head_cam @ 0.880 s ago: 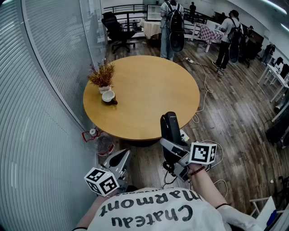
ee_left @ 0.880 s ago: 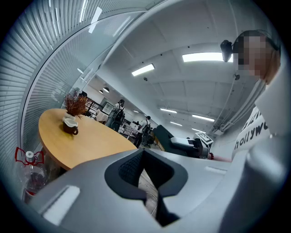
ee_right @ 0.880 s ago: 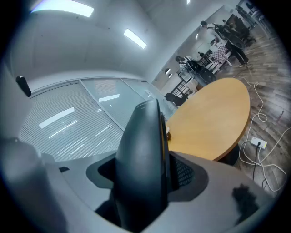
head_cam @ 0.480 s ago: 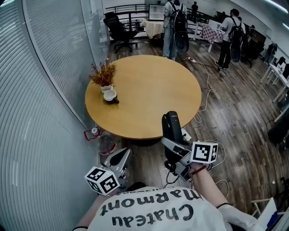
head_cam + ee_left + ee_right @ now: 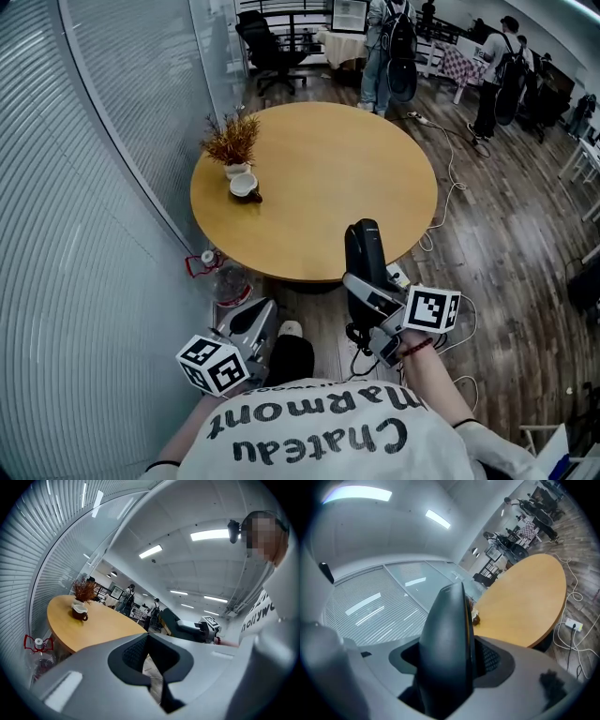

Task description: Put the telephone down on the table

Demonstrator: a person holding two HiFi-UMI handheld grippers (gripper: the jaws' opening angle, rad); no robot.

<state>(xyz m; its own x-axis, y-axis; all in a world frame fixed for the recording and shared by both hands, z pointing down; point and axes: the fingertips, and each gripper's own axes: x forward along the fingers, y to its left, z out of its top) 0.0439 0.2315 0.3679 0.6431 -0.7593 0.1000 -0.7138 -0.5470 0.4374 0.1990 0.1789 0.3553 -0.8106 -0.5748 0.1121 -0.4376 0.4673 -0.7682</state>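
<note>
Floor of dark wood planks point(image 5: 506, 225) fills most of the head view, and a glass wall with blinds point(image 5: 84, 187) runs along the person's left side. On this floor stands a round wooden table point(image 5: 319, 187), in front of the person. Far behind the table there are a black office chair point(image 5: 267, 42) and some standing people point(image 5: 394, 47) with backpacks.

The right gripper point(image 5: 367, 286) is held up near the table's closest edge, and its jaws are closed on the telephone point(image 5: 364, 255). This telephone is a black handset. It stands almost upright between the two jaws, with its lower part between them and its upper end rising well above the fingertips. In the head view its top overlaps the table's rim, but it is in the air and does not lie on the table. In the right gripper view the telephone point(image 5: 447, 639) fills the whole gap between the jaws of the right gripper point(image 5: 450, 665), and the pads press on both its sides.

The left gripper point(image 5: 251, 323) hangs lower, over the floor beside the person's body. Its jaws are drawn together with only a narrow slit, and nothing is between them point(image 5: 152, 677).

On the far left part of the table a pot with a dried plant point(image 5: 232, 145) stands just beside a small cup point(image 5: 245, 186). Under the table's left edge a plastic bottle point(image 5: 223, 281) stands on the floor.
</note>
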